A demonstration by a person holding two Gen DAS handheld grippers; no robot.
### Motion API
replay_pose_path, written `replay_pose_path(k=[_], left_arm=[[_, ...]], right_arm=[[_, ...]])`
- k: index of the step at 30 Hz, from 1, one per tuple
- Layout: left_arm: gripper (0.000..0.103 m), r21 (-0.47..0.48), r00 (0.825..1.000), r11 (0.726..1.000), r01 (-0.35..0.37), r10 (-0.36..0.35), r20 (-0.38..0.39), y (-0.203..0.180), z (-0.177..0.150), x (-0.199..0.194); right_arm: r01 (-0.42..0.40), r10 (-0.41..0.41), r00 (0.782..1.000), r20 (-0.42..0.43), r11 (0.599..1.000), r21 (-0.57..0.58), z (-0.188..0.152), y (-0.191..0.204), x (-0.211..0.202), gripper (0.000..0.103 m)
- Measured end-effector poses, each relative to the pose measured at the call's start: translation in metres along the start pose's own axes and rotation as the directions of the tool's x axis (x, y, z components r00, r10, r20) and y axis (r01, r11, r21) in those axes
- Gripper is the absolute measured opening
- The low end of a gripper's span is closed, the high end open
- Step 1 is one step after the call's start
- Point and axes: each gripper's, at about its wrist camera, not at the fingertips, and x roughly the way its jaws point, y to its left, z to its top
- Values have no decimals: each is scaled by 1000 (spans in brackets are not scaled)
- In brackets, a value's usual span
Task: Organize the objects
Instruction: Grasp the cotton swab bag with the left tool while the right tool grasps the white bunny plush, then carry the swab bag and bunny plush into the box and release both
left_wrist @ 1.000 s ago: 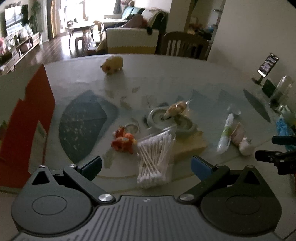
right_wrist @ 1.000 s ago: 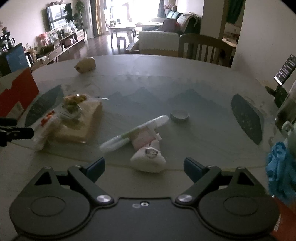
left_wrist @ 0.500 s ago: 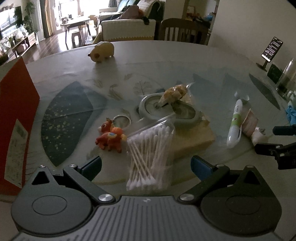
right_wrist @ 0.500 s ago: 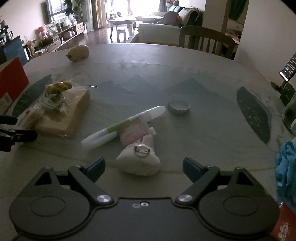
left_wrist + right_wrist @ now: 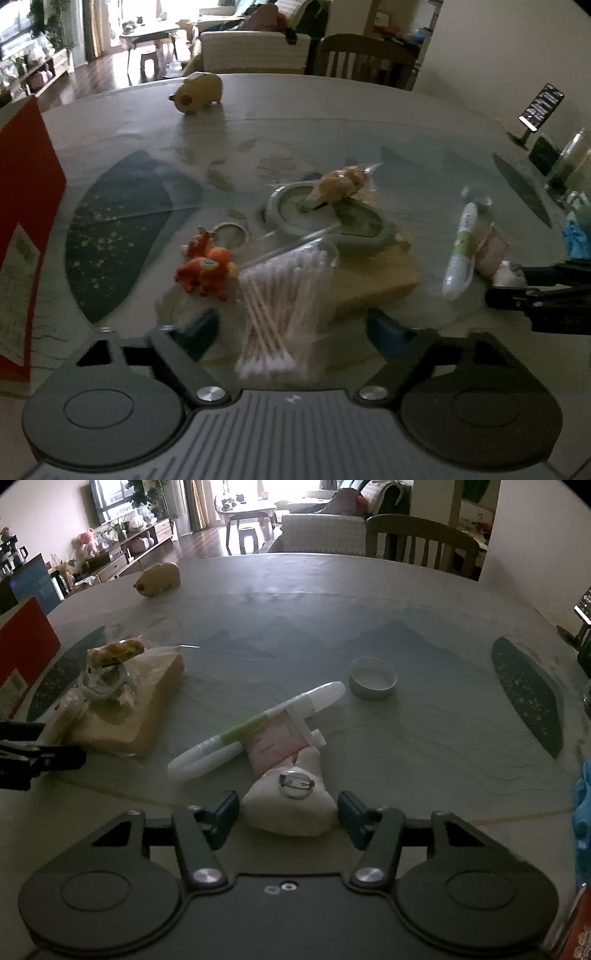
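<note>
My left gripper [image 5: 291,328] is open, low over the table, with a clear bag of cotton swabs [image 5: 284,295] lying between its fingers and touching neither. An orange toy keychain [image 5: 205,271] lies just left of the bag. Behind it a yellow block [image 5: 373,284] carries a round grey-green dish [image 5: 295,218] and a wrapped snack [image 5: 338,182]. My right gripper [image 5: 288,814] has its fingers against both sides of a white plush badge [image 5: 291,805] with a round metal pin. A white tube [image 5: 258,725] and a pink sachet [image 5: 273,740] lie just beyond it.
A red box [image 5: 22,221] stands at the table's left edge. A tan pig figure [image 5: 197,92] sits far back, a small round lid [image 5: 373,679] mid-table. A phone on a stand [image 5: 541,107], jars and a blue cloth [image 5: 583,805] crowd the right. A chair [image 5: 421,539] stands behind the table.
Both grippers came forward and lower toward the table. The right fingers closed in from wide open onto the white plush badge. The left fingers narrowed slightly around the swab bag.
</note>
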Motion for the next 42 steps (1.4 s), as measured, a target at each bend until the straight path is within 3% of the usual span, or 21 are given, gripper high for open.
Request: replay_pose_path(k=[3,5,7,22,32,42], left_arm=[[55,9,1000,1000,19,-19,-5,-4,-1,-2],[36,9,1000,1000,13,-13,-11,-5,-2,-2],[31,2,1000,1000,8,-8,-16,-4,-3,-4],[24,-56,998,996,67,-68,-4,10,-16,-31],[24,-41,991,990,134,-133,25,17,-25,-72],[24,-53,989,990,128,-123,86,53,-25,-119]], right_arm=[[-9,9,1000,-3,1000,9,0,0,-2,53],[-7,7,1000,1,1000,11,-2,1,-4,52],[-12,12,1000,3,1000,16,-3,1,-7,51],[-42,41,999,14,996,76,-25,8,-58,50],[-107,106,993,61,994,15,-12,58,-95,50],[-165,172,981,93,984,-72,10,128,-114,50]])
